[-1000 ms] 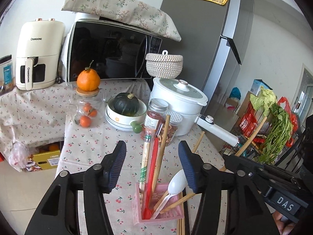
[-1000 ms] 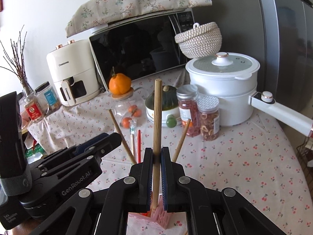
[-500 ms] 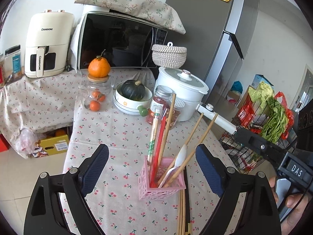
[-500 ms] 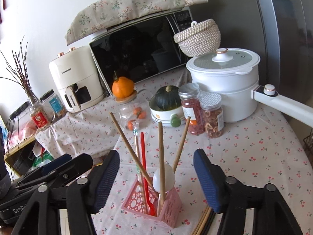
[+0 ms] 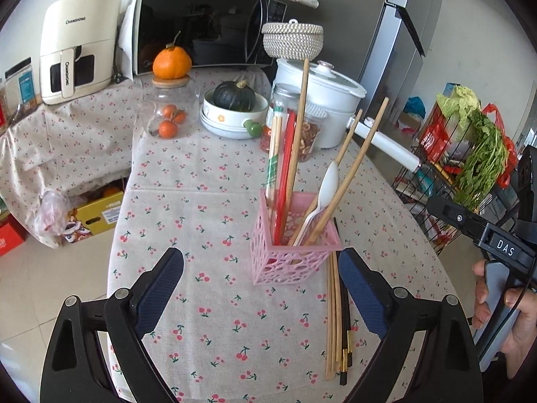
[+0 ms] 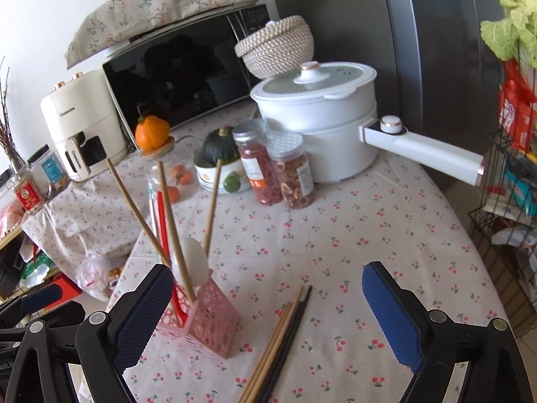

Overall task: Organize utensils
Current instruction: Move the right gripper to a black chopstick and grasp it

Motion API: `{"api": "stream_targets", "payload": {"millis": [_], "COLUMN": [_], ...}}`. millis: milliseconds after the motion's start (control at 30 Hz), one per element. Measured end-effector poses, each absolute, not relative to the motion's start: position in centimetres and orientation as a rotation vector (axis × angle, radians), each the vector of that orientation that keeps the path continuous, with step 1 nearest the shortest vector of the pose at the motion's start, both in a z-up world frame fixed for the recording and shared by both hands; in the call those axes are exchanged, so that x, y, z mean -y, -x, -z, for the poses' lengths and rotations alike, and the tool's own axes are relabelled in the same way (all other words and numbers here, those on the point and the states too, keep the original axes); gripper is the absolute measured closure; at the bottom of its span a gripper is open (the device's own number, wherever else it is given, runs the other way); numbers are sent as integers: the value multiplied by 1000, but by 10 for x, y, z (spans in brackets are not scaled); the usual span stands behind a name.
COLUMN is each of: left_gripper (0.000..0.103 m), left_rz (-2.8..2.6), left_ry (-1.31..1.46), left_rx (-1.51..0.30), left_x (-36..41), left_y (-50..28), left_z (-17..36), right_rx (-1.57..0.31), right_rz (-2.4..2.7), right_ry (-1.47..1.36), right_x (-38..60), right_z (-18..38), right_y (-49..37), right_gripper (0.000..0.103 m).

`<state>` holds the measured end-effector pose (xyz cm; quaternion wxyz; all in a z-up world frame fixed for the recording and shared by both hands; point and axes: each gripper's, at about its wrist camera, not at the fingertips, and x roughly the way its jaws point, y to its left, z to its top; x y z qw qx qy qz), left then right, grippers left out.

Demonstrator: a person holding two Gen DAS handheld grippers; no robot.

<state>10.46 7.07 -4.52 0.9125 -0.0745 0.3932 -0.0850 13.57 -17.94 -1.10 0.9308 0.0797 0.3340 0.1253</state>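
Observation:
A pink perforated utensil holder [image 5: 292, 252] [image 6: 201, 322] stands on the cherry-print tablecloth [image 5: 208, 319]. It holds several wooden chopsticks [image 5: 297, 144], a red utensil [image 5: 285, 181] and a white plastic spoon [image 5: 327, 181] [image 6: 194, 262]. Loose wooden and black chopsticks [image 5: 337, 322] [image 6: 282, 339] lie flat on the cloth just right of the holder. My left gripper [image 5: 261, 299] is open and empty, in front of the holder. My right gripper [image 6: 265, 315] is open and empty, above the loose chopsticks with the holder by its left finger.
Behind the holder stand two spice jars [image 6: 275, 164], a bowl with a green squash [image 5: 235, 107], a glass jar topped by an orange [image 5: 171, 100], a white pot with a long handle [image 6: 322, 124], a microwave [image 5: 201, 23] and an air fryer [image 5: 77, 43]. A wire rack with greens [image 5: 476, 147] stands at the table's right.
My right gripper let go of a wooden chopstick into the holder, opened and pulled back to the right. My left gripper opened wide and drew back from the holder.

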Motion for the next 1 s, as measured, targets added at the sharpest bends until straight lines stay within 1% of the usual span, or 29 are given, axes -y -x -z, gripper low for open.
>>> {"api": "stream_targets", "payload": {"millis": [300, 567, 733, 1000], "left_gripper": [8, 8, 8, 8], "left_rz": [156, 165, 179, 189], "left_ry": [120, 91, 82, 81], "left_rx": [-934, -993, -1007, -1020], "left_x": [-64, -60, -58, -58], "left_y": [-106, -110, -113, -116], "left_z": [91, 111, 114, 116], "right_rx": [-800, -937, -975, -1009], "right_rz": [-193, -157, -138, -150], "right_ry": [-49, -4, 61, 117], "right_x": [175, 170, 165, 157], "right_z": [69, 124, 143, 154], "right_y": [-141, -158, -167, -176], "right_gripper": [8, 8, 8, 8]}}
